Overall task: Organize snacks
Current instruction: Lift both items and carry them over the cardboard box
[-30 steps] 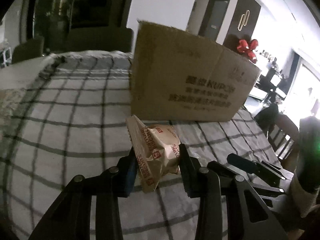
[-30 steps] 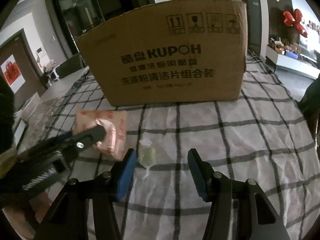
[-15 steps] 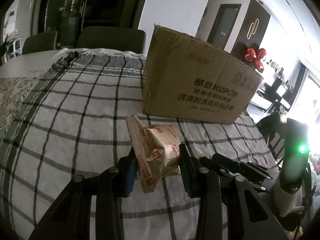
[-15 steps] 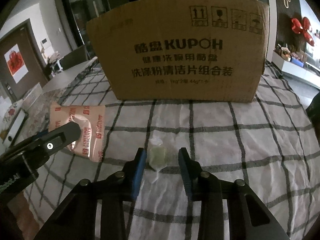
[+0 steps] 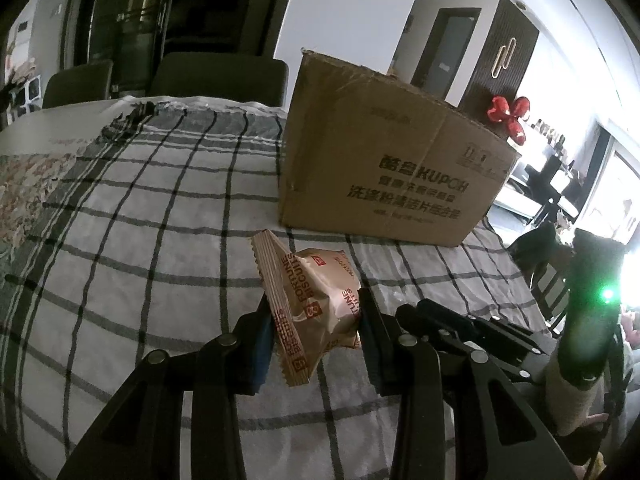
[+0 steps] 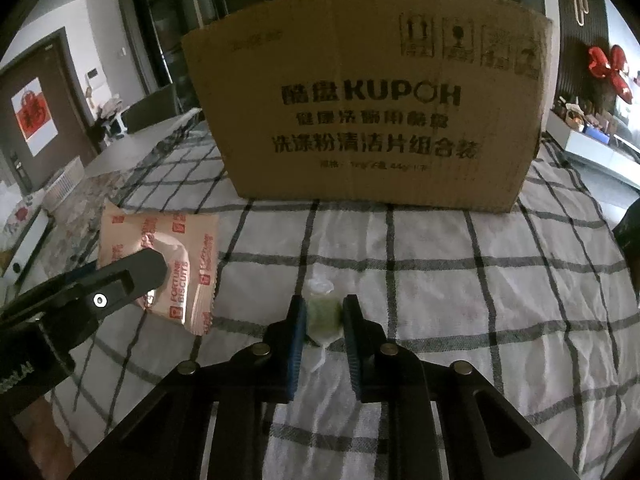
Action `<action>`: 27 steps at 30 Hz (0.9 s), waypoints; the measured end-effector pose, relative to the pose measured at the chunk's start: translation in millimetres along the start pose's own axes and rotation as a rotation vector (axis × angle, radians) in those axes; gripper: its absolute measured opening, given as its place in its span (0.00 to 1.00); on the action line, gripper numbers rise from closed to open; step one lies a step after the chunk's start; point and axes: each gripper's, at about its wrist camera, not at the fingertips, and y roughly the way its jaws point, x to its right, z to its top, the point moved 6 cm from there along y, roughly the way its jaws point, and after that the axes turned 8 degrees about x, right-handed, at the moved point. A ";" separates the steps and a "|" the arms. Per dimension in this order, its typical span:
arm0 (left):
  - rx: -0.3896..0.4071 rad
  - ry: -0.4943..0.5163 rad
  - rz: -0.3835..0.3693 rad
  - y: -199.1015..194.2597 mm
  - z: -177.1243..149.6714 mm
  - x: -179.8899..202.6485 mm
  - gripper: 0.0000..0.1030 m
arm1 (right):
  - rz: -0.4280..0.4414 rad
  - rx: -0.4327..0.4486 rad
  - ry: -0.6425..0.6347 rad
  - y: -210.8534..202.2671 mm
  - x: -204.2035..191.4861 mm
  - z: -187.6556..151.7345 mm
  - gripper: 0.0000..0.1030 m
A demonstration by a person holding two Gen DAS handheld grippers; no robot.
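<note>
My left gripper [image 5: 314,314] is shut on a tan Fortune Biscuits packet [image 5: 310,300] and holds it above the checked tablecloth; the packet also shows in the right wrist view [image 6: 168,256], with a left finger across it. My right gripper [image 6: 322,320] is shut on a small green candy in a clear wrapper [image 6: 323,314], low over the cloth. A brown cardboard box [image 6: 372,120] printed KUPOH stands upright just behind both grippers; it also shows in the left wrist view [image 5: 384,172].
A checked tablecloth [image 5: 140,220] covers the table [image 6: 500,280]. Dark chairs [image 5: 216,76] stand at the far edge. The right gripper's body [image 5: 480,332] lies at the right of the left wrist view. A red bow [image 6: 608,68] hangs on the far wall.
My right gripper has closed from wide open onto the green candy. My left gripper has lifted slightly with the biscuit packet still held.
</note>
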 end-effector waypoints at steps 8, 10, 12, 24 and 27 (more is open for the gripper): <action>0.037 0.030 -0.008 -13.5 13.7 16.3 0.36 | 0.012 0.071 0.013 -35.1 5.4 17.6 0.20; 0.052 0.040 -0.012 -18.2 19.6 21.5 0.36 | 0.014 0.092 0.015 -43.9 6.6 24.2 0.20; 0.068 0.050 -0.018 -22.6 25.9 26.9 0.36 | 0.015 0.117 0.018 -53.5 8.5 31.9 0.20; 0.196 0.114 -0.049 -38.1 84.9 56.8 0.36 | -0.018 0.288 0.008 -99.8 22.9 87.9 0.20; 0.233 0.132 -0.050 -37.8 103.5 62.1 0.36 | -0.029 0.330 0.000 -106.2 25.7 105.9 0.20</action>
